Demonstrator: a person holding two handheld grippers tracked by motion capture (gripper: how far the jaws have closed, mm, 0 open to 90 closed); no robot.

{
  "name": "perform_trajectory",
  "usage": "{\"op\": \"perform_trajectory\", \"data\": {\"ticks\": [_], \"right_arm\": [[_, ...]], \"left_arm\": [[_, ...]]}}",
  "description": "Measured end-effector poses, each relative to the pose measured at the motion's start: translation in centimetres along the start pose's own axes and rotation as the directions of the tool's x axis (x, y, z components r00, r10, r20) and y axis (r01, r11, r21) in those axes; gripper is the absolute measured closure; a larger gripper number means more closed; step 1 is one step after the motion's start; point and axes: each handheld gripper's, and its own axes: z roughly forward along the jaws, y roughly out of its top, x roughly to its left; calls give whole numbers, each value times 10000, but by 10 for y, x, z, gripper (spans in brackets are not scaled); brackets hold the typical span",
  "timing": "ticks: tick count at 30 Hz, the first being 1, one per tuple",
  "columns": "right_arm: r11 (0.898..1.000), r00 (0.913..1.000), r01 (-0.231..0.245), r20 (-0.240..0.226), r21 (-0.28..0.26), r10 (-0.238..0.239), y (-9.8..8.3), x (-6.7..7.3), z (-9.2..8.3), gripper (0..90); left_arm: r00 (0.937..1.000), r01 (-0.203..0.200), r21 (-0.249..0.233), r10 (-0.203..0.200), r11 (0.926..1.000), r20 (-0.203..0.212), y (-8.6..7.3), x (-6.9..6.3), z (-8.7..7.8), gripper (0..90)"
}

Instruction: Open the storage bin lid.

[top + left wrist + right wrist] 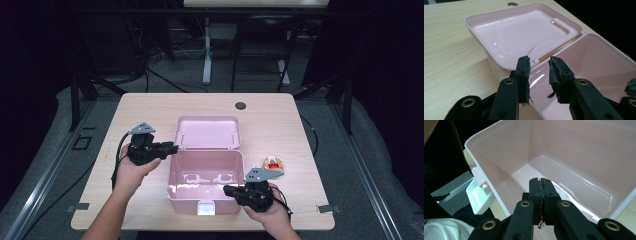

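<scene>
Centrally on the wooden table (145, 107) sits the pink box (206, 186), open, its hinged lid (208, 132) thrown back flat on the far side and showing its shallow inner face; the box's deep interior holds nothing that can be made out beyond glare on its glossy floor. A white latch tab (205, 208) juts from the box's near wall. At the box's left rim, close to the hinge corner, the left gripper (172, 148) points in level over the edge; in the left gripper view its worn black pads (523, 75) stand partly apart with a clear gap between them and nothing in that gap, the lid's edge lying just beyond their tips. At the box's near right corner the right gripper (226, 189) reaches over the rim toward the inside; in the right gripper view its pads (535, 195) are pressed flat together, gripping nothing, and they hang above the box's floor. Right of the box, apart from it, lies a small round tan-and-red object (273, 163), too small to identify. Beyond the lid, near the table's far edge, is a dark round grommet (240, 105).
</scene>
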Motion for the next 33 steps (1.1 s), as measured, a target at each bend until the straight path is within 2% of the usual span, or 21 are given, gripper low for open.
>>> {"op": "perform_trajectory", "data": {"ticks": [6, 11, 15, 23, 33], "right_arm": [[10000, 10000, -10, 4, 1, 10, 0, 0, 0, 879], [10000, 10000, -22, 10, -3, 22, 0, 0, 0, 879], [10000, 10000, -30, 7, -16, 30, 0, 0, 0, 877], [10000, 10000, -44, 12, -41, 44, 0, 0, 0, 874], [9999, 10000, -55, 50, -86, 56, 0, 0, -1, 874]], "left_arm": [[9998, 186, 182, -185, 9997, -76, -13, 6, 4, 673], [9996, 264, 299, -261, 9992, -126, -18, 6, 7, 717], [9994, 162, 410, -150, 9990, -297, -19, 5, 9, 779], [9986, 214, 322, -198, 9993, -480, -16, 5, 14, 818], [9982, 320, 262, -306, 9991, -519, -13, 7, 19, 851]]}}
